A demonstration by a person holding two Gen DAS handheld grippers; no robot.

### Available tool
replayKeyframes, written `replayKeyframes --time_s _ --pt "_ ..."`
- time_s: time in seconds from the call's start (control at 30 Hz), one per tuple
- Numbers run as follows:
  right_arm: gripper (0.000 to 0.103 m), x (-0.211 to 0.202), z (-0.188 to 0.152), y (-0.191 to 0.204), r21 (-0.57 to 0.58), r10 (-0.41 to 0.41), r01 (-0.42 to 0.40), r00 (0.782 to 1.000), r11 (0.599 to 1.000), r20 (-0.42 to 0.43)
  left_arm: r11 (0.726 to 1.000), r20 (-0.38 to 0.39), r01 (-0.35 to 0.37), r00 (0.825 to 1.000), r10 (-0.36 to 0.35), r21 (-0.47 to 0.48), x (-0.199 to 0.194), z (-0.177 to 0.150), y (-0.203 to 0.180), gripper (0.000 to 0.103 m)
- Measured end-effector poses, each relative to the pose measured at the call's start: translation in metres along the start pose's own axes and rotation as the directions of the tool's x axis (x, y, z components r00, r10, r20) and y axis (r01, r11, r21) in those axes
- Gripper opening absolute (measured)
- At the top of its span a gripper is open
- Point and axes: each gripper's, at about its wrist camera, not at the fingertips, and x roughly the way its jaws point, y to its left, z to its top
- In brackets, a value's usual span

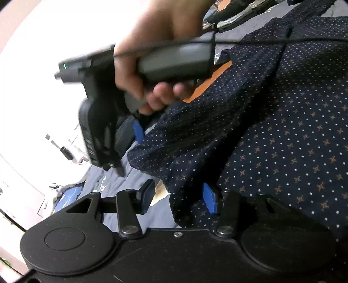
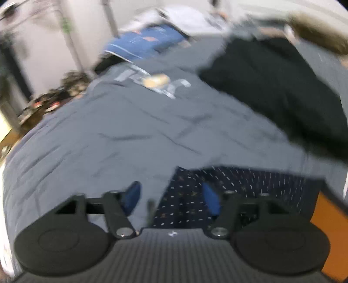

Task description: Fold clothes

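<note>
A navy shirt [image 1: 282, 130] with small white dots and brown crosses fills the right of the left wrist view, lifted and hanging in folds. Its lower edge drops between the fingers of my left gripper [image 1: 178, 198]. The cloth lies against the right blue pad [image 1: 209, 200], while the left pad [image 1: 148, 196] stands apart from it. A hand [image 1: 152, 54] holds my right gripper [image 1: 127, 150] at the shirt's far left edge. In the blurred right wrist view, the shirt's corner [image 2: 239, 182] sits between the jaws of my right gripper [image 2: 171, 199], which are parted.
A grey cloth with pale lettering [image 2: 130, 130] covers the bed. A black garment [image 2: 271, 91] lies at the right and a blue one [image 2: 148, 41] at the far end. Orange surface [image 2: 330, 228] shows at the lower right. More clothes [image 1: 235, 15] are piled behind the shirt.
</note>
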Motion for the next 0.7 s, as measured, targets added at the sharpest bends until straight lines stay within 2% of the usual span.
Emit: replayKeyframes --time_s 0.03,0.13,0.17,0.27,0.33,0.4,0.47,0.5,0.57,0.63,0.67,0.7 --pt "0.007 0.007 0.002 -0.003 0.041 -0.011 0.012 1.000 0.999 -0.021 1.000 -0.004 0.004 1.000 -0.004 0.000 0.002 0.001 0.000 0.021" --pt "0.007 0.010 0.003 -0.016 0.158 -0.027 0.024 0.999 0.987 0.019 0.999 -0.004 0.006 1.000 -0.006 0.036 0.001 0.001 -0.002 0.011" --pt "0.006 0.005 0.004 -0.018 0.180 -0.047 0.036 0.997 0.983 0.058 0.999 -0.006 0.004 1.000 -0.004 0.050 -0.001 0.000 -0.001 0.010" --pt "0.006 -0.008 0.008 -0.031 0.253 -0.098 0.057 0.983 0.966 0.153 1.000 -0.024 0.026 0.999 -0.026 0.001 -0.004 -0.004 0.011 0.001" --pt "0.006 -0.012 0.009 -0.038 0.272 -0.121 0.069 0.976 0.960 0.181 0.998 -0.039 0.052 0.998 -0.053 -0.020 -0.003 -0.006 0.013 0.001" --pt "0.008 -0.005 0.009 -0.041 0.268 -0.092 0.045 0.982 0.962 0.164 0.998 -0.054 0.058 0.997 -0.059 -0.014 0.001 -0.007 0.010 0.002" --pt "0.010 0.000 0.008 -0.043 0.263 -0.064 0.023 0.987 0.965 0.150 1.000 -0.056 0.024 0.998 -0.024 0.000 0.000 -0.008 0.008 0.004" --pt "0.010 -0.003 0.008 -0.041 0.248 -0.064 0.023 0.985 0.969 0.161 1.000 -0.042 0.013 0.999 -0.013 -0.004 -0.002 -0.008 0.010 0.005" --pt "0.011 -0.008 0.006 -0.036 0.218 -0.064 0.023 0.981 0.976 0.182 1.000 -0.014 -0.006 1.000 0.006 -0.022 -0.003 -0.006 0.014 0.018" --pt "0.017 -0.010 0.007 -0.034 0.195 -0.065 0.033 0.985 0.980 0.162 0.999 0.010 -0.024 1.000 0.024 -0.037 -0.002 -0.006 0.016 0.056" --pt "0.018 -0.011 0.007 -0.033 0.187 -0.060 0.032 0.987 0.982 0.148 0.999 0.026 -0.031 0.999 0.032 -0.032 0.000 -0.006 0.013 0.062" --pt "0.021 -0.011 0.008 -0.033 0.183 -0.062 0.035 0.987 0.982 0.146 0.999 0.043 -0.032 0.999 0.033 -0.014 0.002 -0.004 0.009 0.062"
